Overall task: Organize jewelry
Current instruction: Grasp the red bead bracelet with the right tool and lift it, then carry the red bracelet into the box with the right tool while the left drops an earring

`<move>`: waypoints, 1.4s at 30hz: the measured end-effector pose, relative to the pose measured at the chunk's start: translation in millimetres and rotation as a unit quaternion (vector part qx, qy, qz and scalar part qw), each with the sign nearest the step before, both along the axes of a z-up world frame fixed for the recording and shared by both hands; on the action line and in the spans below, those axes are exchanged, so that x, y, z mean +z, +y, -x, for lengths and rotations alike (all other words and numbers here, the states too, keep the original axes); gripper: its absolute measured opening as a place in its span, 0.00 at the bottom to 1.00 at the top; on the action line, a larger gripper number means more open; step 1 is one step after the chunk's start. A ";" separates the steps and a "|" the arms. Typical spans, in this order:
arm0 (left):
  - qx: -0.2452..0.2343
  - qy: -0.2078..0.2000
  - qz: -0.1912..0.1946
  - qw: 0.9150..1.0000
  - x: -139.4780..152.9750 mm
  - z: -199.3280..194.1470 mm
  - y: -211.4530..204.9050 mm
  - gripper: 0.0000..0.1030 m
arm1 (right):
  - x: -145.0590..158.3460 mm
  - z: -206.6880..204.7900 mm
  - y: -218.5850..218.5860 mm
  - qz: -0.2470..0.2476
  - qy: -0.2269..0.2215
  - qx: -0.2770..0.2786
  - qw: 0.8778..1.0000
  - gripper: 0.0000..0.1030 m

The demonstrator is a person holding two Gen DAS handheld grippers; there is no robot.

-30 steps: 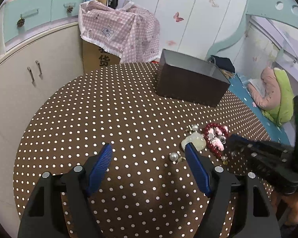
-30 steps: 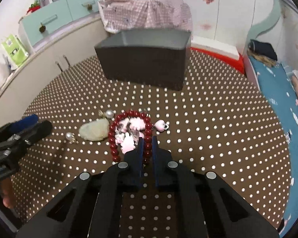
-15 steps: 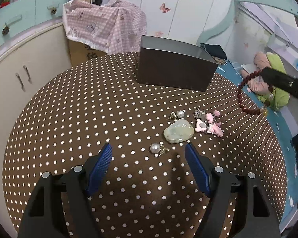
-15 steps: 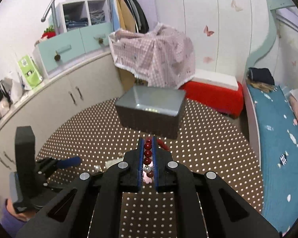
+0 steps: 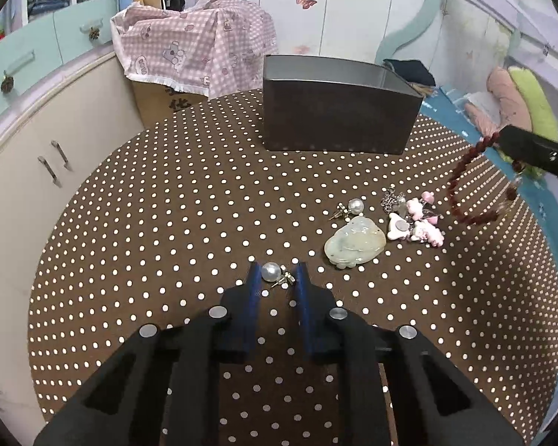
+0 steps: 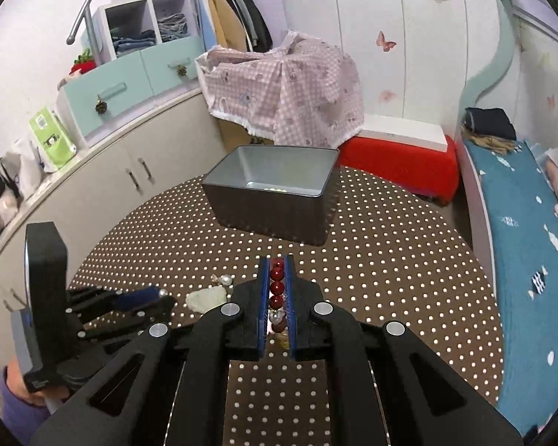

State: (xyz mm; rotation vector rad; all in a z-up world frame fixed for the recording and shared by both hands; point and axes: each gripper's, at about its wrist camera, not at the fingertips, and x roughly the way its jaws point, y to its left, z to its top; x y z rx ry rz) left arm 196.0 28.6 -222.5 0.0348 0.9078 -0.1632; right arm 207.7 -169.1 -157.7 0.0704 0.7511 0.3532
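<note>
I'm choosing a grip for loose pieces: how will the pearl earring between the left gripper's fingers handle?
The pearl earring is round and glossy, so it will probably roll or slip as the left gripper closes. It looks light. Its thin post may bend.

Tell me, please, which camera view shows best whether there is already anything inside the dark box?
The right wrist view: it looks down past the rim of the box to its grey inside, where a few pale beads lie against the near wall. The left wrist view shows only the outer wall of the box and a strip of its far inner side.
</note>
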 end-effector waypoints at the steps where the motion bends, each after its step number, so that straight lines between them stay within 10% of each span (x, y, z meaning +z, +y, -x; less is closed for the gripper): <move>1: 0.000 0.002 0.010 1.000 0.2 0.4 3.0 0.16 | -0.3 -0.9 -0.2 -0.001 0.001 0.001 1.000 0.08; 25: -0.079 -0.074 0.091 0.990 121.5 -81.5 -18.4 0.16 | 71.9 -71.1 6.7 -0.016 -0.059 0.007 0.998 0.08; 42: -0.065 0.013 0.077 0.995 66.9 -163.5 -36.6 0.17 | 29.2 -140.1 26.4 -0.001 -0.005 0.010 1.000 0.08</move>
